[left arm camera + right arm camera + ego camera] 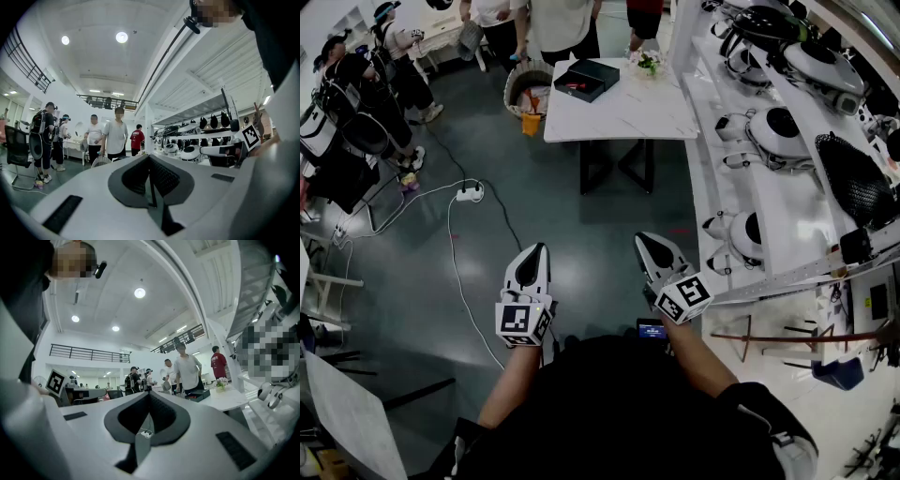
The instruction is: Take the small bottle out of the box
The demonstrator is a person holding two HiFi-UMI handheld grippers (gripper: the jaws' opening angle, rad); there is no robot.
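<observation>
A black open box [586, 79] lies on the white marble table [628, 117] far ahead of me; something red shows inside it, and I cannot make out the small bottle. The box [203, 395] also shows in the right gripper view, on the table's near corner. Both grippers hang close to my body over the grey floor, well short of the table. My left gripper [532, 255] is shut with nothing between its jaws, and so is my right gripper [653, 246]. In each gripper view the jaws [149, 159] [149, 398] meet at the tip.
Several people stand behind the table [553, 23]. A woven basket [525, 89] sits at the table's left end. White shelves with robot parts [769, 131] run along the right. A white cable and power strip [469, 194] lie on the floor at left; flowers [649, 64] stand on the table.
</observation>
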